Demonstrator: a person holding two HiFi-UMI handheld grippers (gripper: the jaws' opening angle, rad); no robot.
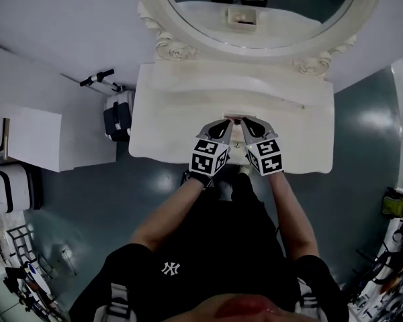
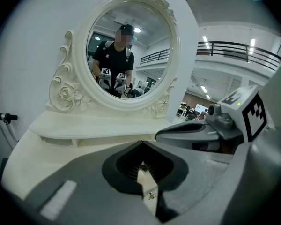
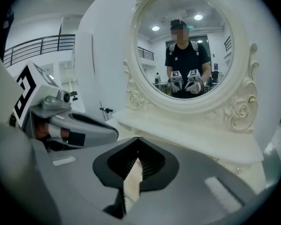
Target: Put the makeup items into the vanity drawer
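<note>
A white vanity table (image 1: 168, 119) with an ornate oval mirror (image 1: 255, 5) stands in front of me. My left gripper (image 1: 223, 127) and right gripper (image 1: 247, 125) sit side by side over the middle of its front edge. Both are shut, with nothing visible between the jaws. In the left gripper view the closed tips (image 2: 141, 143) point at the mirror (image 2: 126, 55), with the right gripper (image 2: 196, 135) alongside. The right gripper view shows its closed tips (image 3: 138, 139) and the left gripper (image 3: 79, 130) beside them. No makeup items show, and the drawer is hidden under the grippers.
A black and white case (image 1: 117, 116) stands on the floor at the vanity's left end. White cabinets (image 1: 27, 139) fill the left side. Racks and gear (image 1: 393, 203) line the right edge. The person's legs are close against the vanity's front.
</note>
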